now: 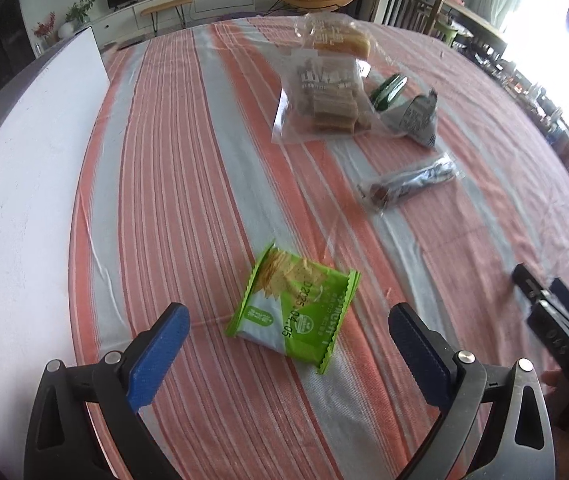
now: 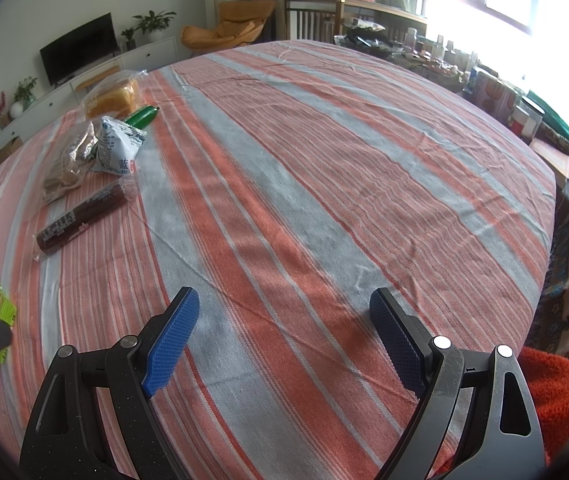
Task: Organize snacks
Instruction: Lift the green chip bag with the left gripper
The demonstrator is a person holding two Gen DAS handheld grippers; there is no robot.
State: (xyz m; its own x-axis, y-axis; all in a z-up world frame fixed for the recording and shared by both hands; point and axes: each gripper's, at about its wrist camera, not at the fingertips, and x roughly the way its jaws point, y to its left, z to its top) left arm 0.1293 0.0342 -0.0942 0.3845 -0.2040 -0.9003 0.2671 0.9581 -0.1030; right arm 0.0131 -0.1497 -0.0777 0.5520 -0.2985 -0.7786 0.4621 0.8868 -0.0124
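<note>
Green cracker packet (image 1: 294,312) lies flat, printed face up.

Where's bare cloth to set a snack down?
Widest free patch: the striped cloth ahead of the right gripper, out to the far edge. Also between the green cracker packet and the white board. Crowded: the cluster around the clear biscuit bag.
</note>
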